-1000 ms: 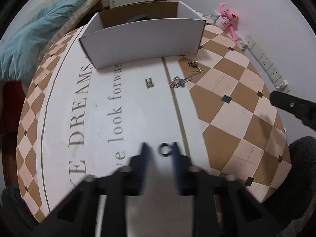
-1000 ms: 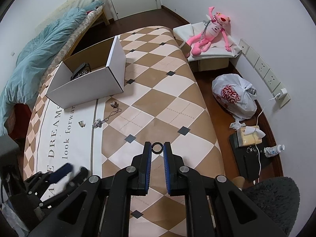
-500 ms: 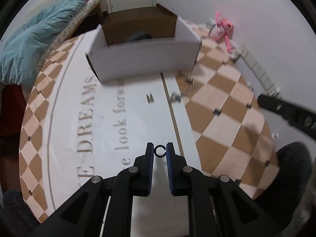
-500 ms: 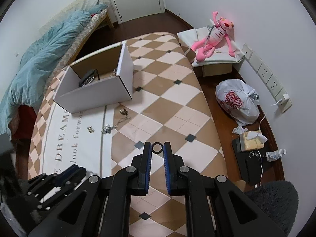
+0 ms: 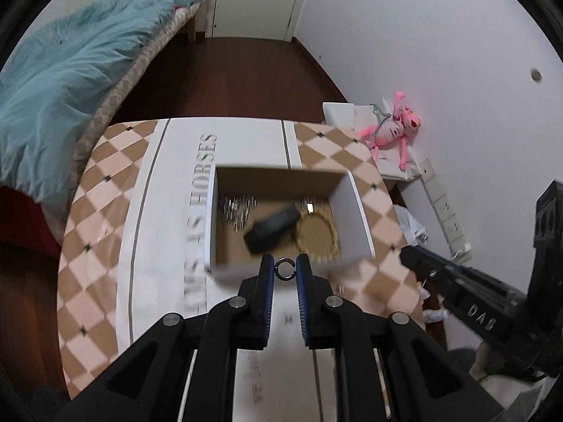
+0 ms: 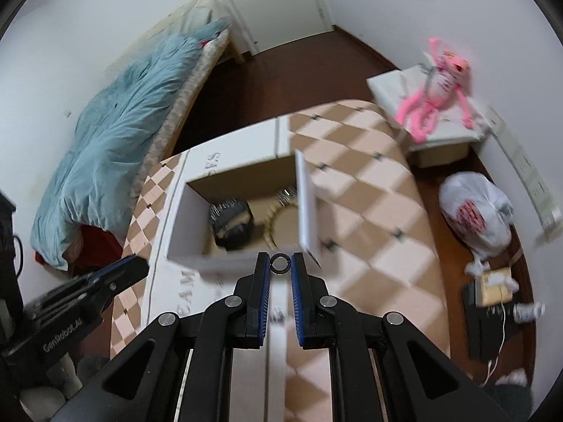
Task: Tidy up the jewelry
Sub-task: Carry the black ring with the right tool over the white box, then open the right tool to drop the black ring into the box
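Work surface: a bench [image 5: 105, 211] covered in a tan-and-cream diamond cloth with a white central strip. Printed on the strip, "HORSES" reads clearly; other lettering is blurred or partly hidden. An open white cardboard box [image 5: 359, 218] stands on the strip; inside lie a dark oblong item [image 5: 271, 227], a gold-coloured hoop [image 5: 316, 235] and a silvery cluster [image 5: 236, 207].

Room: dark wood floor, white walls, a white door, a bed with a blue quilt [image 5: 63, 81]. A pink plush toy [image 6: 436, 91] lies on a white low stand; a white plastic bag [image 6: 475, 214] sits on the floor, wall sockets beside it.

Left gripper [image 5: 284, 269]: closed on a small dark open ring [image 5: 284, 269], near the box's front wall. Its body reads "GenRobot.AI" in the right wrist view.

Right gripper [image 6: 280, 263]: clamped on a dark closed ring [image 6: 280, 263], likewise at the box front.
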Available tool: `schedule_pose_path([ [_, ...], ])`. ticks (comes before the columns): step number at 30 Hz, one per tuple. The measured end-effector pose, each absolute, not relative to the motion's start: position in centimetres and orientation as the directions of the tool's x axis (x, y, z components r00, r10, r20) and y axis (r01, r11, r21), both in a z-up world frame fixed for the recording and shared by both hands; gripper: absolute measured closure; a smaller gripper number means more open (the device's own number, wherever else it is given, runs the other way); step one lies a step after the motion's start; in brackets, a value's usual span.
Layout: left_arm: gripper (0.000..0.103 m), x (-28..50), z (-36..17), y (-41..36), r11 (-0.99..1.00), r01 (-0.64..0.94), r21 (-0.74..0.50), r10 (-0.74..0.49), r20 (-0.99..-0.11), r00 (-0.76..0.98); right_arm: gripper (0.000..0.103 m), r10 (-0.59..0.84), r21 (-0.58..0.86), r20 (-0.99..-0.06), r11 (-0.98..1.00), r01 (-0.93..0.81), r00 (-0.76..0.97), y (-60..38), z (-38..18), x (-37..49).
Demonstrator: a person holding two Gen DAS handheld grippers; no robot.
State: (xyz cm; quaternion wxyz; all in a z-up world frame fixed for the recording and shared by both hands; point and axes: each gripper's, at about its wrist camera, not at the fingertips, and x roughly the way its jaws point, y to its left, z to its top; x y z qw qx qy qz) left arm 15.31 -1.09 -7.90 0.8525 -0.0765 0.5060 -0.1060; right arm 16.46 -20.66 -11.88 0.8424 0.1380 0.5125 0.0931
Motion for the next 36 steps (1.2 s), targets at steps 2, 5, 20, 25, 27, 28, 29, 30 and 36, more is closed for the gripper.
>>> schedule_pose_path([
  [2, 0.093, 17.7, -8.2, -0.8, 0.968, 0.097, -0.232, -0.251, -0.858, 0.448, 0.091, 0.312, 0.328, -0.854, 0.944, -0.032, 0.416, -19.7, -12.3, 19.5],
  [5, 0.093, 21.1, -9.1, -0.5, 0.970, 0.089, -0.225, -0.241, -0.881, 0.407, 0.091, 0.302, 0.304, -0.879, 0.951, -0.054, 0.368, -18.6, -13.2, 23.0],
  [20, 0.054, 27.4, -11.1, -0.6, 0.985, 0.062, -0.164, -0.175, -0.939, 0.297, 0.067, 0.250, 0.238, -0.953, 0.967, -0.086, 0.173, -17.5, -15.8, 29.8],
  [25, 0.025, 27.0, -10.1, 0.6, 0.989, 0.031, -0.145, -0.147, -0.933, 0.328, 0.067, 0.228, 0.217, -0.953, 0.973, -0.077, 0.198, -18.0, -14.9, 29.2],
  [27, 0.010, 26.5, -10.1, 0.9, 0.992, 0.021, -0.122, -0.122, -0.936, 0.331, 0.065, 0.207, 0.196, -0.955, 0.978, -0.074, 0.211, -18.1, -14.5, 28.7],
  [28, 0.006, 26.2, -10.0, 1.1, 0.994, 0.017, -0.108, -0.108, -0.936, 0.336, 0.059, 0.195, 0.185, -0.957, 0.980, -0.069, 0.216, -18.2, -14.4, 28.4],
  [29, 0.005, 26.0, -10.0, 1.3, 0.995, 0.011, -0.096, -0.094, -0.934, 0.344, 0.055, 0.182, 0.171, -0.958, 0.983, -0.065, 0.223, -18.2, -14.2, 28.1],
  [30, 0.005, 25.4, -10.0, 1.6, 0.997, 0.003, -0.081, -0.076, -0.931, 0.356, 0.046, 0.162, 0.152, -0.959, 0.986, -0.062, 0.231, -18.3, -14.2, 27.8],
  [36, 0.004, 22.2, -10.8, 2.1, 0.999, -0.023, -0.026, -0.015, -0.919, 0.394, 0.008, 0.024, 0.009, -0.967, 0.998, -0.061, 0.255, -17.7, -14.9, 25.0],
])
